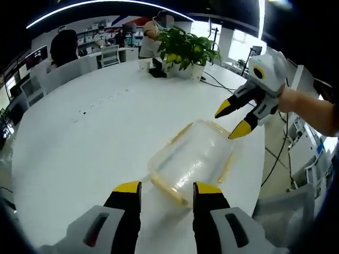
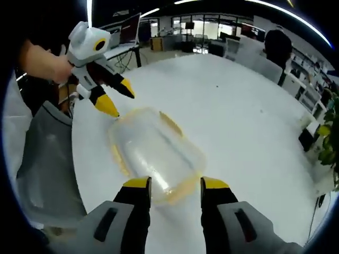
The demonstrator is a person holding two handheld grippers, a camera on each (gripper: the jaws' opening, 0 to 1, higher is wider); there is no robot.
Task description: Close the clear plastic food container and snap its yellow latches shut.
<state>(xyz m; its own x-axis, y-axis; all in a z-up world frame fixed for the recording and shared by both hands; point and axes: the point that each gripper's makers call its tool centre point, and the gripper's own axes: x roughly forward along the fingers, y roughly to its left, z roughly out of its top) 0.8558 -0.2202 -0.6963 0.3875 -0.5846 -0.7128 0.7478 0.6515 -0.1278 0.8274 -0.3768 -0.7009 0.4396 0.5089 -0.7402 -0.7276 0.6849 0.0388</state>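
One clear plastic food container [image 1: 192, 160] is seen at lower centre of the left gripper view, on the white tabletop [image 1: 106, 127] near its edge, lid apparently seated. Two tools are counted: left tool [image 1: 167, 191] open, right tool [image 1: 235, 120] open. Yellow latches [image 1: 180, 135] appear unsnapped; uneven pressing could slide it off.

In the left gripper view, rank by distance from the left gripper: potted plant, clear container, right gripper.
From the left gripper:
1. Clear container, on the white table just ahead of its jaws.
2. Right gripper, open over the container's far end, upper right.
3. Potted plant, at the table's far side.
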